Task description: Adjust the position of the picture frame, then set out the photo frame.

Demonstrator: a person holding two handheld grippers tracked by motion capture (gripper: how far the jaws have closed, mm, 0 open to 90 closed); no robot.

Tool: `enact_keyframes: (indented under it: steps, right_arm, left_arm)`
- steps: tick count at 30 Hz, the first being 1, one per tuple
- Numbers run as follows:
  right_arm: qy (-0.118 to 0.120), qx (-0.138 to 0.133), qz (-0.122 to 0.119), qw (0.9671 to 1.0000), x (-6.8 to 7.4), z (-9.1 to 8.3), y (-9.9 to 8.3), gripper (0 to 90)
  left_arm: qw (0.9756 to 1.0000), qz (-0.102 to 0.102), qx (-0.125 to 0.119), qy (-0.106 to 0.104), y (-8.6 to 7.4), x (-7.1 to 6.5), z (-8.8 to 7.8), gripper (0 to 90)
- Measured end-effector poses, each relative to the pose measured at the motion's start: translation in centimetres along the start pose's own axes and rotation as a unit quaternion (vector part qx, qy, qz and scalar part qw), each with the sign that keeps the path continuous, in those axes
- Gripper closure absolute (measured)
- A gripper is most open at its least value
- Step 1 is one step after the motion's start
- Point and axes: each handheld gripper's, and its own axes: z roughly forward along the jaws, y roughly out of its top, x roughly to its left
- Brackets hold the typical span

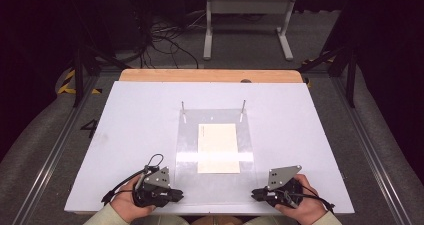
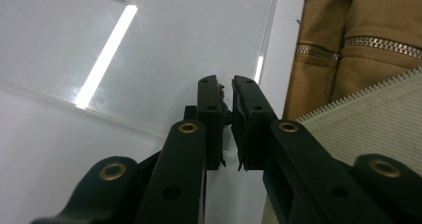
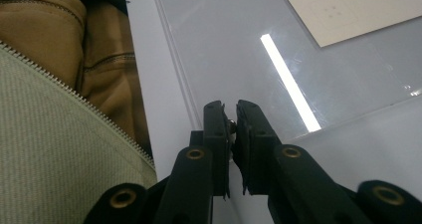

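Acrylic sheet (image 1: pixel 215 150): clear, lies flat on white bench (image 1: pixel 130 135), centre-front, near edge close to the person. Cream paper card (image 1: pixel 218 148) lies at its middle; whether on top or beneath, can't tell. Two thin metal pins (image 1: pixel 183 106) upright at far corners. Left tongs (image 1: pixel 176 197): at sheet's near-left corner, pressed together; in left gripper view the sheet's edge runs into the slit, so apparently pinching it. Right tongs (image 1: pixel 255 194): at near-right corner, likewise pressed together at the sheet's edge. Both point inward, twd each other. Tan trousers (image 2: pixel 348 50) beyond bench edge.
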Motion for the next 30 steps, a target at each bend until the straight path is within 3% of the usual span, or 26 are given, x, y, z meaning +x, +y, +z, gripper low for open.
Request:
enact_keyframes:
  steps: [15, 19, 21, 23, 24, 26, 28, 29, 30]
  right_arm:
    - [0.026, 0.009, -0.011, 0.9996, 1.0, 0.1, 0.2, 82.8]
    - [0.027, -0.01, -0.001, 0.9996, 0.8, -0.1, 0.2, 72.9]
    - [0.01, -0.036, -0.002, 0.9993, 0.7, -0.7, 0.4, 69.7]
    - [-0.006, -0.071, 0.003, 0.9975, 0.4, -1.5, 0.5, 68.4]
    - [-0.016, -0.089, 0.01, 0.9959, 0.1, -1.9, 0.5, 68.5]
    - [-0.029, -0.107, 0.016, 0.9938, -0.2, -2.5, 0.5, 68.6]
    - [-0.044, -0.117, 0.027, 0.9918, -0.6, -2.8, 0.4, 68.2]
    - [-0.044, -0.117, 0.027, 0.9918, -0.6, -2.8, 0.4, 68.2]
    - [-0.048, -0.122, 0.034, 0.9908, -1.0, -2.9, 0.4, 66.8]
  left_arm:
    - [0.9994, 0.015, 0.017, -0.028, -0.2, -0.2, -0.3, 82.8]
    - [0.9995, 0.006, -0.015, -0.029, -0.3, 0.1, -0.7, 73.5]
    - [0.9981, -0.001, -0.06, -0.017, -0.2, 0.4, -1.4, 65.5]
    - [0.9952, -0.019, -0.094, 0.016, -0.1, 0.8, -2.1, 52.7]
    - [0.9941, -0.025, -0.103, 0.023, -0.1, 1.0, -2.3, 48.2]
    - [0.9911, -0.034, -0.123, 0.04, -0.1, 1.4, -2.7, 48.2]
    - [0.9865, -0.047, -0.144, 0.063, 0.0, 1.9, -3.1, 46.6]
    - [0.9865, -0.047, -0.144, 0.063, 0.0, 1.9, -3.1, 46.6]
    - [0.984, -0.053, -0.154, 0.072, 0.1, 2.2, -3.2, 46.6]
